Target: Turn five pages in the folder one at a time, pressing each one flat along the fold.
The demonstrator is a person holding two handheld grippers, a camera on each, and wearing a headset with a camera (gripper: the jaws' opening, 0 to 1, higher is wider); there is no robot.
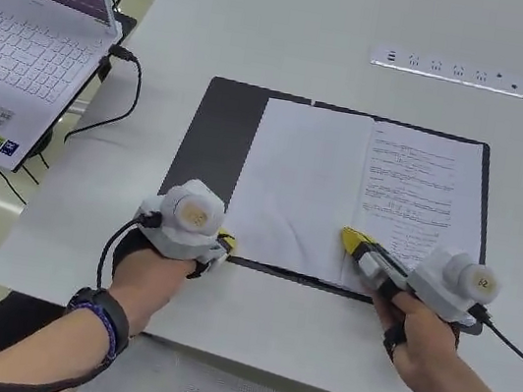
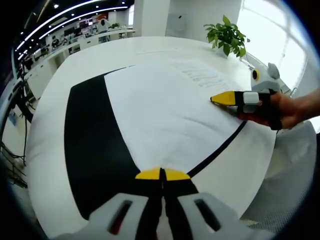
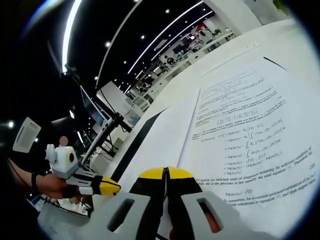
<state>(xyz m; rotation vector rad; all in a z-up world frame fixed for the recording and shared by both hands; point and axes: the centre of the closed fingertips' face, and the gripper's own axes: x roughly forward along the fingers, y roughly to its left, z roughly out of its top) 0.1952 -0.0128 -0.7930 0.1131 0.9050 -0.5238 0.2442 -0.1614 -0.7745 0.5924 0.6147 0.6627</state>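
Nearest to us, the left gripper (image 1: 225, 243) rests at 7 o'clock of the open folder (image 1: 216, 139), jaws pressed together, empty. The right gripper (image 1: 347, 235) — also closed on nothing — sits on the fold at 6 o'clock. A blank page (image 1: 294, 181) lies turned; we judge it is being pressed flat — how many pages remain we cannot tell.

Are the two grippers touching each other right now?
Apart. The head view shows the left gripper at the folder's lower left edge and the right gripper near the fold, with a stretch of white page between them.
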